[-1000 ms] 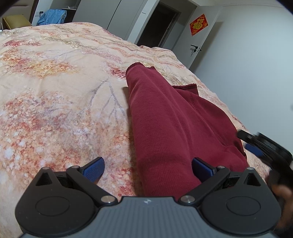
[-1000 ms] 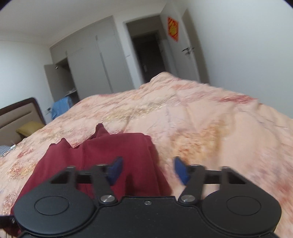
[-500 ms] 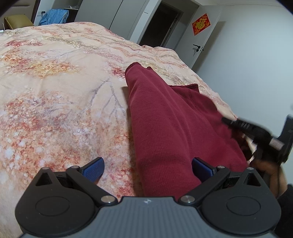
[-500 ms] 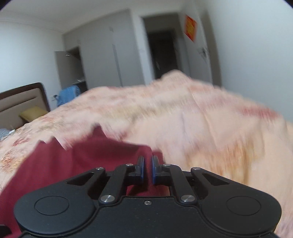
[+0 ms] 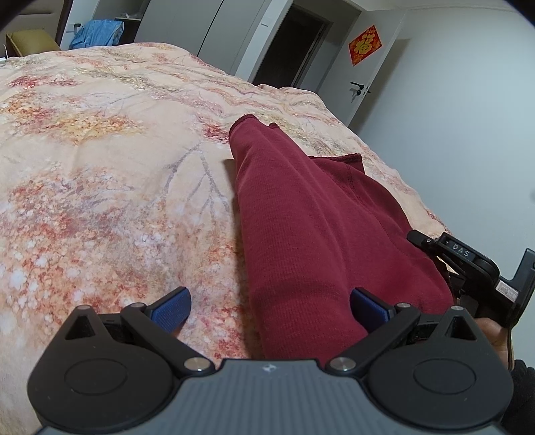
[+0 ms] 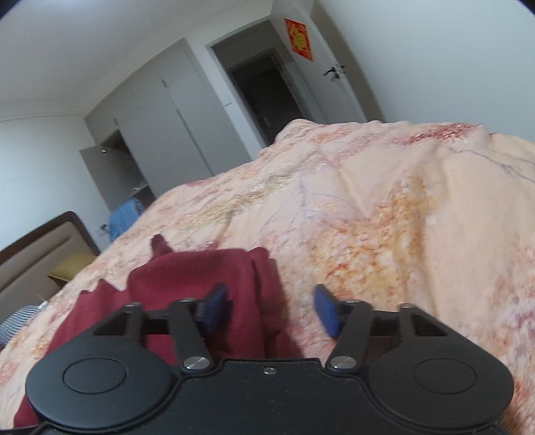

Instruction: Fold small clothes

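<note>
Garment: a dark red knit garment (image 5: 301, 241) lies on the bed, folded lengthwise into a long strip that runs away from the left wrist camera; a second layer (image 5: 337, 164) sticks out to its right near the far end.
Garment, right wrist view: the same red cloth (image 6: 207, 284) sits bunched at the lower left, its right edge just under the gap between the fingers.
Bed: a peach bedspread (image 5: 100, 167) with a red and gold floral print covers it; the cloth lies nearer its right side.
Left hand-held gripper (image 5: 269, 306): jaws wide apart, gripping nothing; the near end of the strip lies between its 2 blue pads, the right pad (image 5: 367, 308) at the cloth's edge, the left pad (image 5: 172, 306) over bare bedspread.
Right hand-held gripper (image 6: 267, 308): jaws apart, having just been opening; the left pad (image 6: 214, 306) is over the red cloth, the right pad (image 6: 326, 309) over the bedspread, neither pressing on fabric.
Right hand-held gripper, left wrist view: its black body (image 5: 468, 267) shows at the right edge, beside the garment's near right side, with part of a hand (image 5: 495, 338) below it.
Room: grey wardrobe doors (image 6: 187, 134), a dark doorway (image 5: 287, 47), a red diamond decoration (image 5: 364, 45) on a white door, blue cloth (image 5: 95, 31) beyond the bed, a brown headboard (image 6: 40, 254).
</note>
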